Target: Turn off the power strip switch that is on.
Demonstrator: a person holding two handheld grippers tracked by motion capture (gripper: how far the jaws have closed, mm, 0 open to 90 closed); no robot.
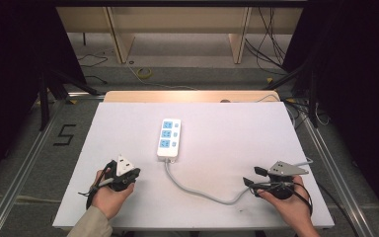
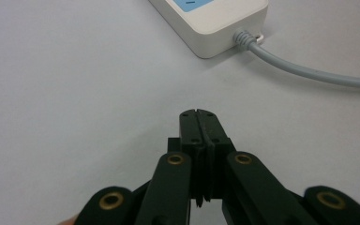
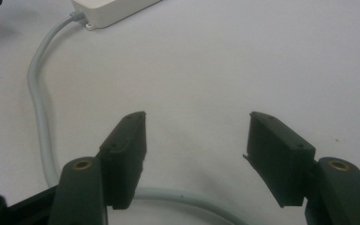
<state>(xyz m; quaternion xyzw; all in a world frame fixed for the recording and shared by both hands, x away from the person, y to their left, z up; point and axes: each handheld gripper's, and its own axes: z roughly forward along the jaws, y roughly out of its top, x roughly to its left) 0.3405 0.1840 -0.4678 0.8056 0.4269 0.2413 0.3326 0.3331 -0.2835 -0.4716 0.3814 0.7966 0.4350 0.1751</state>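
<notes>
Left gripper [image 2: 199, 114] has its jaws pressed together on nothing, sitting near the table's front-left; right gripper [image 3: 197, 136] is spread wide, straddling bare table just past the grey cable [image 3: 40, 117]; the white power strip [image 1: 169, 138] lies mid-table [image 1: 237, 128], well apart from both.

white power strip [image 1: 169, 138], blue sockets, grey cable [image 1: 197, 190]

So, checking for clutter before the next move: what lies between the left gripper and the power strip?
Nothing: the left gripper view shows bare white table between the shut left gripper and the power strip.
</notes>
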